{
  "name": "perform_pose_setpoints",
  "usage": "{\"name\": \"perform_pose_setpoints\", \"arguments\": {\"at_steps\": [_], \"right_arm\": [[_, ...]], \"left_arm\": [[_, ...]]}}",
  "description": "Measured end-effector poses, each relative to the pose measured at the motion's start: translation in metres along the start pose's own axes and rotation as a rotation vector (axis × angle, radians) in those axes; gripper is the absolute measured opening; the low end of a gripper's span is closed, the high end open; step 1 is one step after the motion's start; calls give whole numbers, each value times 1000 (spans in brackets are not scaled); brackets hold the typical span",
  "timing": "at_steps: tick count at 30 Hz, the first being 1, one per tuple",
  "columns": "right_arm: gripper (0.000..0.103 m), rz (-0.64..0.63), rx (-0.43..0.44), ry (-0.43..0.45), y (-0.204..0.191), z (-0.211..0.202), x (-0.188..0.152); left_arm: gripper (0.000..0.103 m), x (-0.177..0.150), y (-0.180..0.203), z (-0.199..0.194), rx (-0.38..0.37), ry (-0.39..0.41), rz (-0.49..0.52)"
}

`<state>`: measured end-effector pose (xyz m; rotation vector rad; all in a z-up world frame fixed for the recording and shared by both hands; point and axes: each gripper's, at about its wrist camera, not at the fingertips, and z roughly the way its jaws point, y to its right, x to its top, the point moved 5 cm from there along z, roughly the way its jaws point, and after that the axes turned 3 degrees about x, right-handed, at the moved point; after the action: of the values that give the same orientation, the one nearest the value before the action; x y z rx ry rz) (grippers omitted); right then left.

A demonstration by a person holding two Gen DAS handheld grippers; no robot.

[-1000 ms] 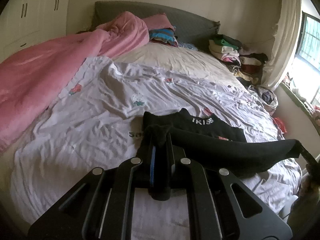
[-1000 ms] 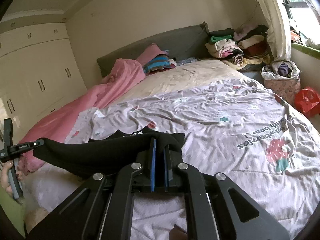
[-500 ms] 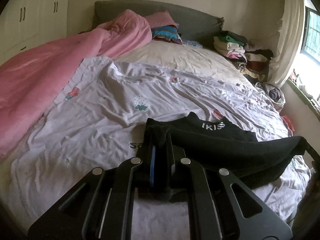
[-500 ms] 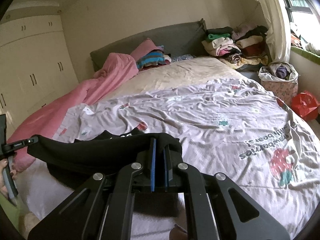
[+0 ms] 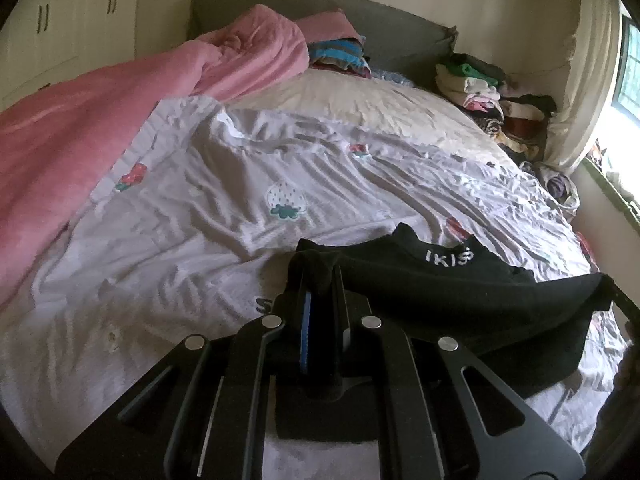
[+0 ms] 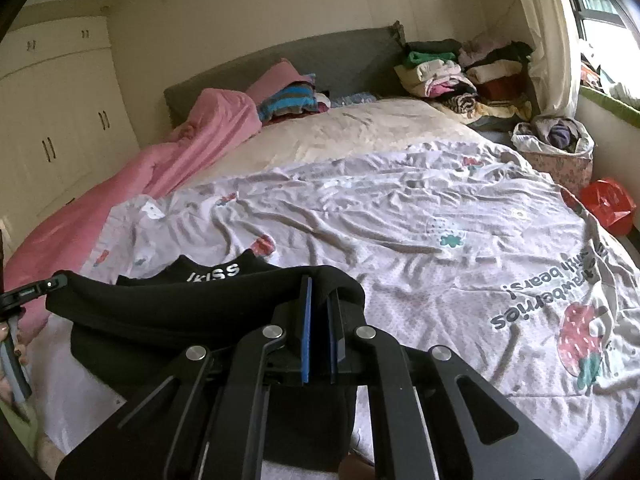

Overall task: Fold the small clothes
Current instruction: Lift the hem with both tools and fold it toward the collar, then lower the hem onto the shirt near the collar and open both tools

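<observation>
Your left gripper (image 5: 320,280) hides its own fingertips under the bunched black garment (image 5: 460,292), and the print at 6 o'clock of that fold reads only as a cut-off "S". At 9 o'clock in the right wrist view, your hand (image 6: 10,344) is clipped by the edge.
</observation>
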<state>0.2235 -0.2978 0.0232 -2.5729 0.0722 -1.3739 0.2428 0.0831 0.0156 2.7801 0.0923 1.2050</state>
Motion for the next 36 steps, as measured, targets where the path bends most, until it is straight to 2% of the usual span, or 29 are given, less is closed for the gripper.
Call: {"name": "perform_pose_setpoints", "arguments": {"at_steps": [10,19,21,25,28,32,36], "right_arm": [[6,13,-33,-85,12,42,-12],[6,-1,-74,-124,14,62,-22],[12,-2,-80,-130,13,63,-24],[38,-19,-107,-107,9,57,-23],[39,-25,-105,-84,5,49,-21],[57,-40,-102,-30,-4,33,-17],[62,-68,-83,-11,-15,22,-17]], "left_arm": [[3,-1,0,36,19,-30,10],[5,-9,-6,57,30,-57,2],[7,-9,-6,56,34,-53,6],[10,-7,-7,52,38,-35,11],[20,-6,-2,46,36,-24,25],[32,-5,5,38,27,-8,42],[44,-6,14,28,11,6,53]]}}
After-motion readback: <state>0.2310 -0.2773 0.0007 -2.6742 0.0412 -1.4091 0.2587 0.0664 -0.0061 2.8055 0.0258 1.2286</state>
